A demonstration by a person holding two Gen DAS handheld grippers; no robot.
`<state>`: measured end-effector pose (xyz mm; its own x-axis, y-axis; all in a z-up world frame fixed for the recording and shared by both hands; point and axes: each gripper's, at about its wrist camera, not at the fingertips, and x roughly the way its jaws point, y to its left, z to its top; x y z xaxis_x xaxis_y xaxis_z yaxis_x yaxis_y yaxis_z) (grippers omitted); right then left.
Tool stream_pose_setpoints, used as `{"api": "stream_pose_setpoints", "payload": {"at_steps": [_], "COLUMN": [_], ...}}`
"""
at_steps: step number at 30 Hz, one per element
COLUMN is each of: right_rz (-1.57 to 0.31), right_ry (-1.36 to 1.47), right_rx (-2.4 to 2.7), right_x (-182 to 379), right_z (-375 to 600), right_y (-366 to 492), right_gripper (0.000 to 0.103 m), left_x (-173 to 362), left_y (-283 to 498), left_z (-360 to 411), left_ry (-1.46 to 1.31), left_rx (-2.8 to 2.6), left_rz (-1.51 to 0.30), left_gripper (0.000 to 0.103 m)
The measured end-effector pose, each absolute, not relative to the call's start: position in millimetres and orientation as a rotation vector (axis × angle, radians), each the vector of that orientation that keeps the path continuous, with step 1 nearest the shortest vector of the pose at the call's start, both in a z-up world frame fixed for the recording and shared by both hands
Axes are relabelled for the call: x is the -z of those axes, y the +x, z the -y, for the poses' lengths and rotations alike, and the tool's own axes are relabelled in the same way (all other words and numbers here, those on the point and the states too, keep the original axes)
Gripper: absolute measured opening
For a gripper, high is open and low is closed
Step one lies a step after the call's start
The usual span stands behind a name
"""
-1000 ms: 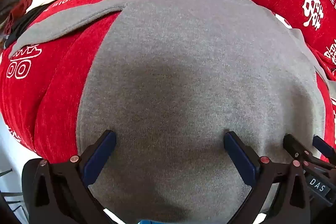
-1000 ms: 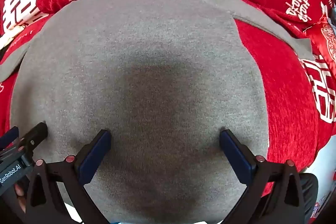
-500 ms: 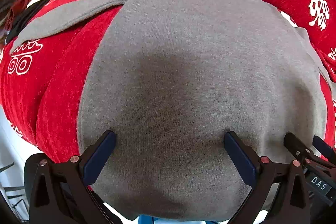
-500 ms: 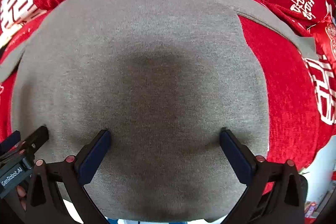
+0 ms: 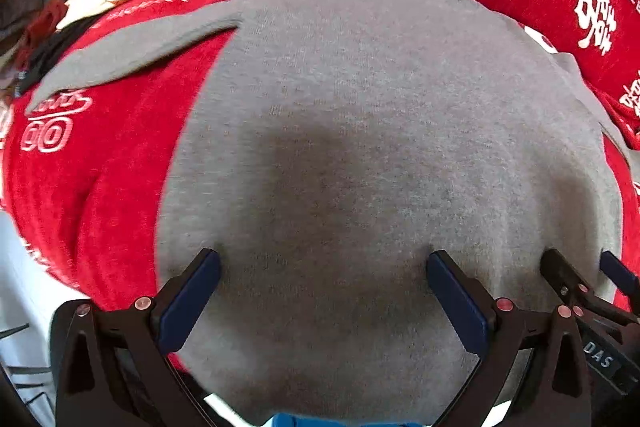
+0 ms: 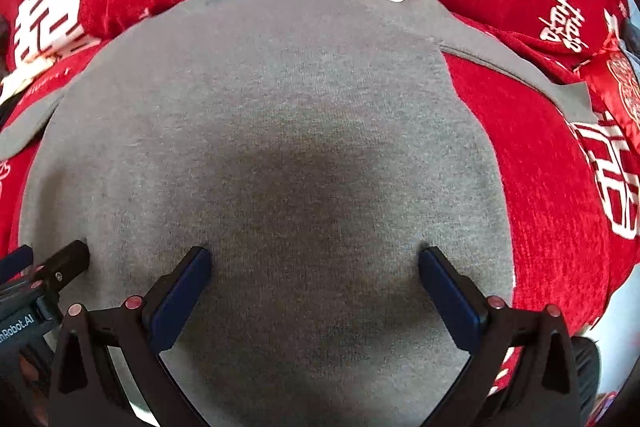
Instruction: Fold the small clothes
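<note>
A grey long-sleeved top (image 5: 360,131) (image 6: 272,115) lies spread flat on a red sofa cover, hem nearest me. One sleeve (image 5: 120,55) runs out to the left, the other sleeve (image 6: 520,67) to the right. My left gripper (image 5: 322,263) is open, its blue fingertips resting on the lower left part of the top, nothing between them. My right gripper (image 6: 314,259) is open too, tips down on the lower right part. Each gripper shows at the edge of the other's view: the right gripper (image 5: 580,279) and the left gripper (image 6: 48,267).
The red cover (image 5: 100,187) (image 6: 560,207) with white printed characters wraps seat and back cushions. Mixed clutter (image 5: 44,7) sits at the far left. The seat's front edge lies just below the hem, with pale floor (image 5: 24,287) beyond it.
Both grippers stay open on the lower part of the top. The views shift only slightly; the hem sits a little higher in frame than a second ago.
</note>
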<state>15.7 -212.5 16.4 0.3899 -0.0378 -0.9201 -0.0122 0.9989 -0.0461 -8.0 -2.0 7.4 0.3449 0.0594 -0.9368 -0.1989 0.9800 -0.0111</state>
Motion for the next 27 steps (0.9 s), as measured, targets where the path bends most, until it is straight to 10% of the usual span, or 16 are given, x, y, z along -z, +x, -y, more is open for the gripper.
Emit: {"api": "stream_pose_setpoints", "payload": {"at_steps": [27], "right_rz": [-1.051], "right_ry": [-0.097], "right_rx": [-0.150], "right_x": [-114], "right_z": [215], "right_y": [4], "right_gripper": [0.102], "left_x": [-96], "left_y": [1], "left_z": [33], "left_ry": [-0.095], "left_rx": [-0.153], "left_rz": [-1.119], "left_gripper": [0.103]}}
